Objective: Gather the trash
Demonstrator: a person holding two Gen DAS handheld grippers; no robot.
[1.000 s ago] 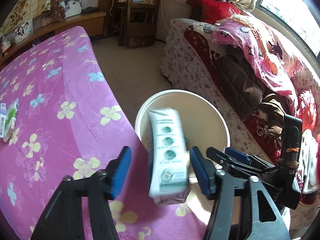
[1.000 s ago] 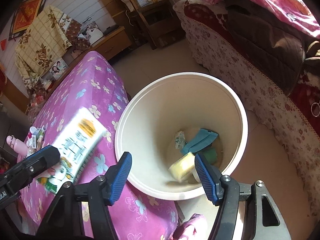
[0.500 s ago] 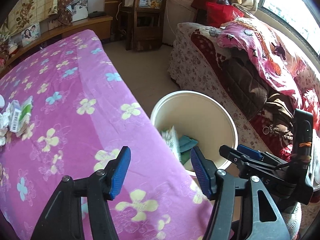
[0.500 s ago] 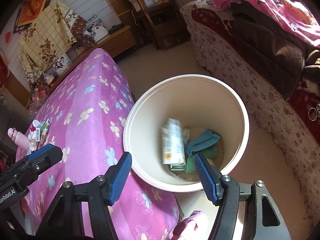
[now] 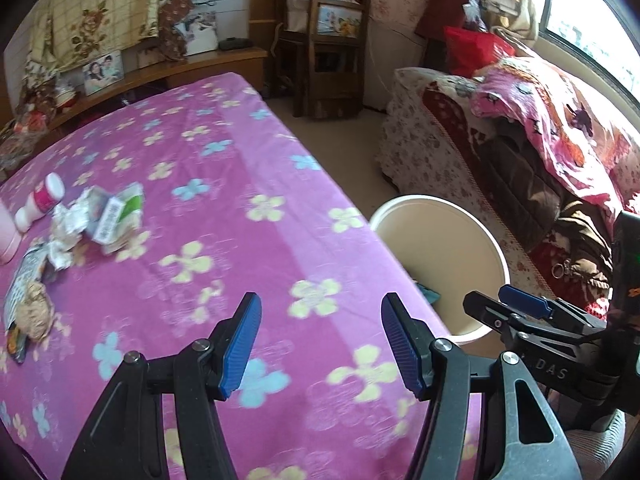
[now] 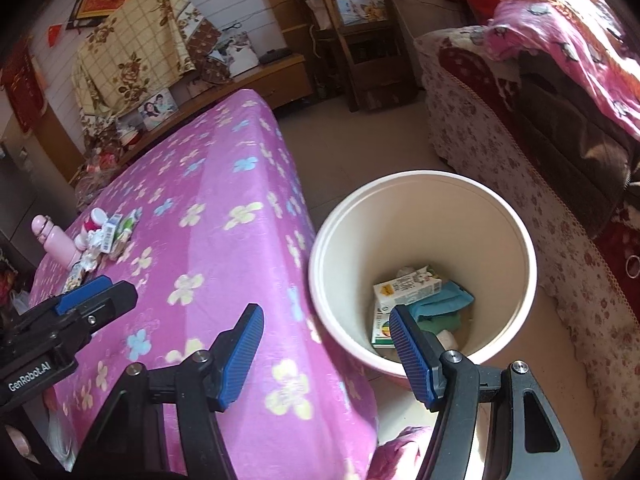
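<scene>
**Both cartons dropped, more trash waiting**

My left gripper (image 5: 320, 340) and right gripper (image 6: 326, 350) now hang released and empty, jaws half spread. The cartons (image 6: 406, 286) I carried a second ago lie inside the bucket (image 6: 320, 264). Beyond the bucket, across the bed (image 5: 240, 184), crumpled wrappers (image 5: 72, 220) and a small bottle (image 5: 40, 202) remain.

A lived-in bedroom in a home. A bed (image 5: 224, 216) under a pink flowered cover fills the left and centre of both views. At right, a sofa (image 5: 472, 168) draped in floral cloth carries a heaped pink quilt (image 5: 560, 120) under a window (image 5: 588, 12) in the upper right corner. At top centre stands a wooden chair (image 6: 360, 40). Along the upper left wall a low shelf (image 5: 200, 64) holds a family photo (image 5: 103, 72), with a floral cloth (image 6: 132, 52) hung above it.
</scene>
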